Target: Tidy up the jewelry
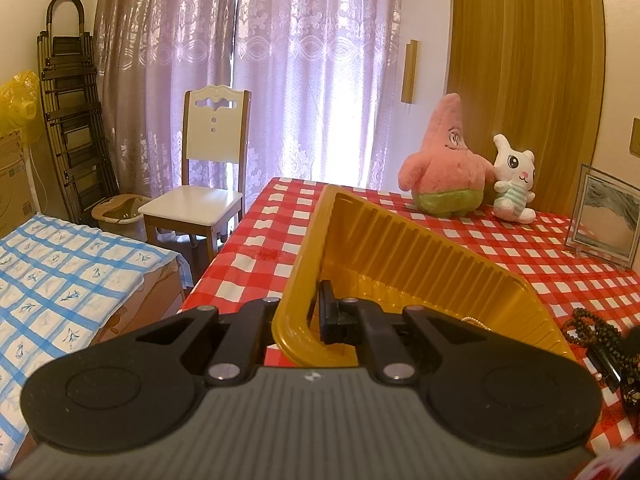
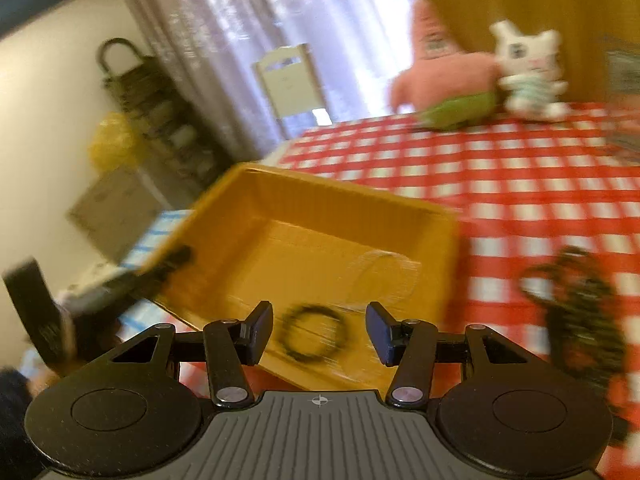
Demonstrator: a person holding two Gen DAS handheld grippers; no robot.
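Observation:
A yellow ribbed plastic tray (image 1: 400, 248) stands tilted on the red checked tablecloth. My left gripper (image 1: 310, 320) is shut on its near left wall, one finger inside and one outside. In the blurred right wrist view the tray (image 2: 320, 216) shows its floor, where a black bead bracelet (image 2: 298, 354) lies. My right gripper (image 2: 320, 332) hangs open just over that bracelet, and neither pad touches it. The left gripper (image 2: 176, 258) shows at the tray's left rim. More dark bead jewelry (image 2: 580, 300) is heaped on the cloth to the tray's right (image 1: 592, 328).
A pink star plush (image 1: 448, 168) and a white rabbit plush (image 1: 514, 184) sit at the table's far side. A glass picture frame (image 1: 604, 220) stands at the right. Off the table's left edge are a white chair (image 1: 200, 200) and a blue checked bed (image 1: 60, 280).

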